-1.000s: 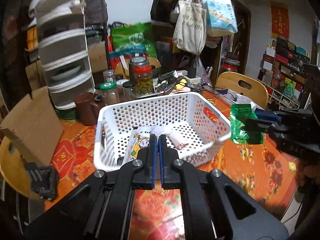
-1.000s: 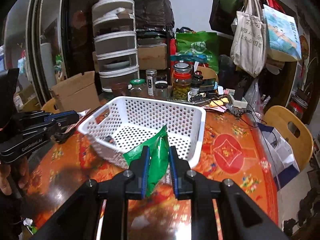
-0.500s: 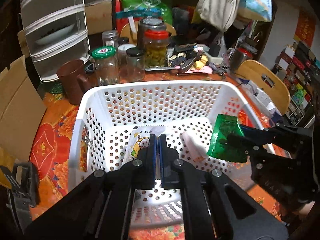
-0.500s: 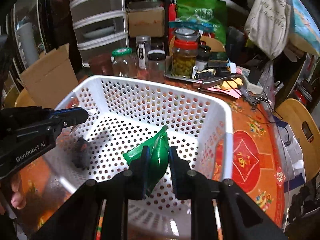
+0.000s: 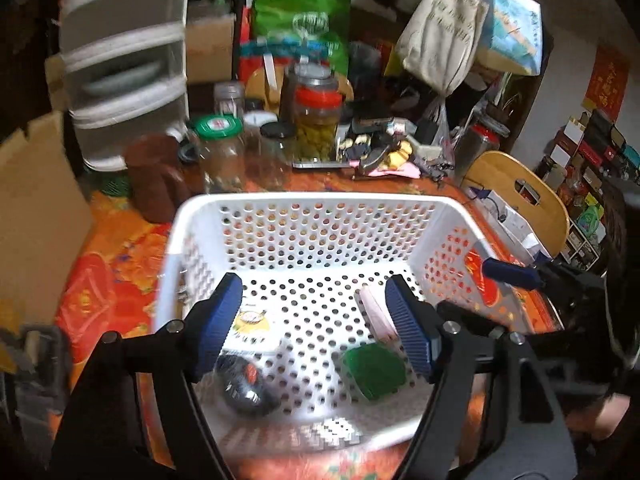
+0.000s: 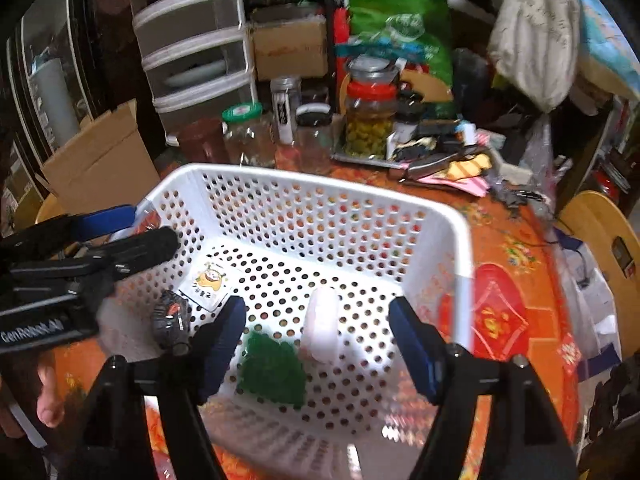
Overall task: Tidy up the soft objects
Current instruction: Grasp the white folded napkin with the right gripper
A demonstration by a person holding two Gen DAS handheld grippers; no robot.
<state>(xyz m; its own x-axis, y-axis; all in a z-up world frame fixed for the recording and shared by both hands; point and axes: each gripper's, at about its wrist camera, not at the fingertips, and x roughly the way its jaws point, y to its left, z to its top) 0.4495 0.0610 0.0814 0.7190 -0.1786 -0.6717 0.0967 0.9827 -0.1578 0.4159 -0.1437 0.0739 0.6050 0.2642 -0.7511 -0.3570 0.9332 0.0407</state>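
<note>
A white perforated basket stands on the red patterned table. Inside lie a green packet, a pale pink soft object, a white cartoon packet and a dark round object. My left gripper is open and empty above the basket's near side. My right gripper is open and empty above the green packet and the pink object. Each gripper shows in the other's view, left and right.
Glass jars, a brown mug and clutter crowd the table behind the basket. A drawer tower and cardboard stand at the left. A wooden chair is at the right.
Both grippers have opened. The green packet left my right gripper and now lies in the basket. A dark round object now lies below my left gripper.
</note>
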